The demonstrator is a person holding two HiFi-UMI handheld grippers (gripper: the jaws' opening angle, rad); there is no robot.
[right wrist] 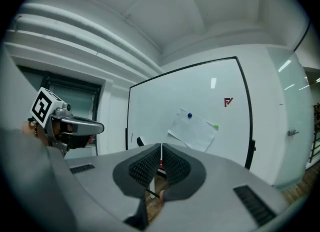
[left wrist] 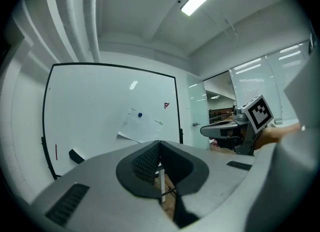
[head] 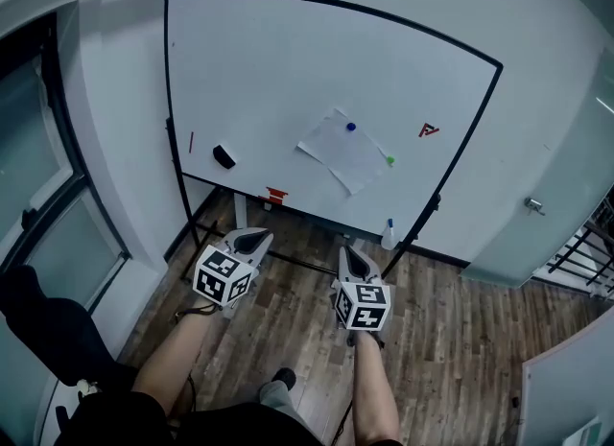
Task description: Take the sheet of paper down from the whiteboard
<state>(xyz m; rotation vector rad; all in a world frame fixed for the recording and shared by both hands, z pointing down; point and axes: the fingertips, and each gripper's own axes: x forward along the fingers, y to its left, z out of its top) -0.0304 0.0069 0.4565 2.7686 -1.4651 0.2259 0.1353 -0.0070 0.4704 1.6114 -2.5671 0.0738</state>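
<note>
I hold both tongs toward the whiteboard (head: pixel 269 80), well apart from it. The left tongs (head: pixel 251 235) are clenched on nothing, and the right tongs (head: pixel 351 252) are clenched empty too. The paper (head: pixel 345 152) hangs tilted on the whiteboard, under a blue magnet (head: pixel 350 128) near its top and a green magnet (head: pixel 390 160) at its right corner. An eraser (head: pixel 224 156) sits low on the left.

Open floor (head: pixel 293 291) at frame centre runs up to the board (head: pixel 269 60), where only stand legs (head: pixel 184 199) and a bottle (head: pixel 388 235) crowd its lower edge, with a door (head: pixel 67 243) at the left
</note>
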